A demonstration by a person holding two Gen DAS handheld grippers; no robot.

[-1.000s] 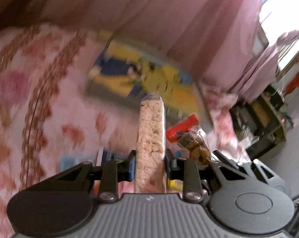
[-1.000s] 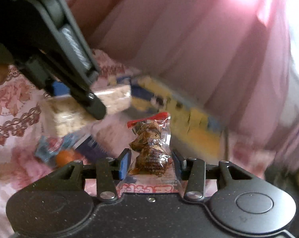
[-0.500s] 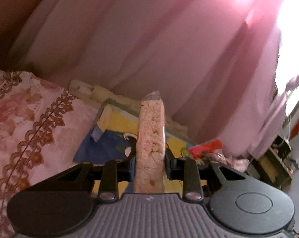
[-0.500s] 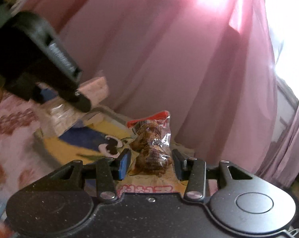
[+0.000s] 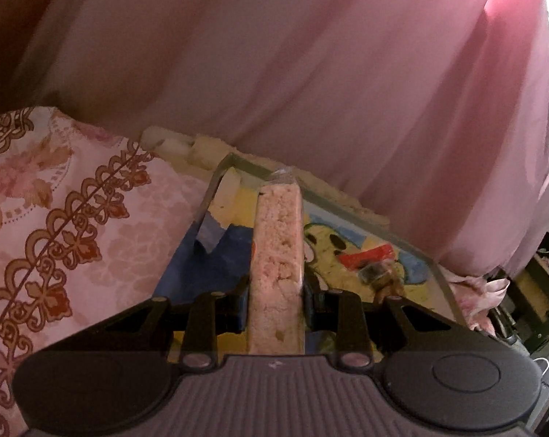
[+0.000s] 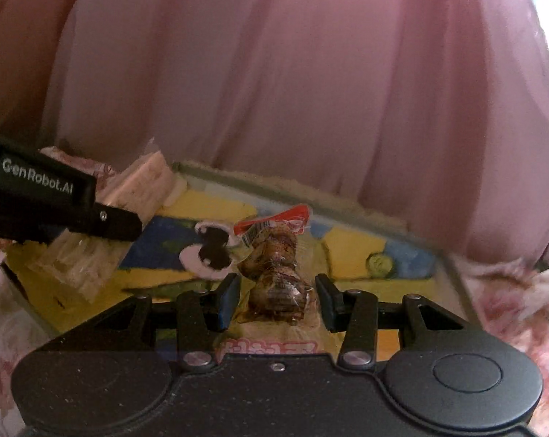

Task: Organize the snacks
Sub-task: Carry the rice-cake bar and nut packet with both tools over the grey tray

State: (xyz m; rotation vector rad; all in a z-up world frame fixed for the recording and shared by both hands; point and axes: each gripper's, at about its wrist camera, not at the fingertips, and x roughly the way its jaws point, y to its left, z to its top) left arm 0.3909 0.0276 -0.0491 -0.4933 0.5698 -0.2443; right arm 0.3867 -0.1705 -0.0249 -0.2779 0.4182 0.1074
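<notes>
My left gripper (image 5: pixel 276 291) is shut on a long pale rice-cracker bar (image 5: pixel 278 247) in clear wrap, which points forward over the left part of a shallow tray (image 5: pixel 347 215) with a yellow and blue cartoon picture. My right gripper (image 6: pixel 277 291) is shut on a clear packet of brown snacks (image 6: pixel 274 262) with a red top and holds it low over the tray's (image 6: pixel 274 185) middle. From the right wrist, the left gripper's black finger (image 6: pixel 118 222) and the bar (image 6: pixel 81 262) are at the left. The brown packet (image 5: pixel 376 269) also shows from the left wrist.
A pink curtain (image 5: pixel 311 73) hangs close behind the tray. A floral bedspread (image 5: pixel 56 218) lies under and to the left of the tray, with more of it (image 6: pixel 511 291) to the right. A dark shelf unit (image 5: pixel 529 291) stands at the far right.
Both grippers have moved forward with their packets, from over the bedspread to over the tray. The loose snacks on the bedspread have dropped out of view.
</notes>
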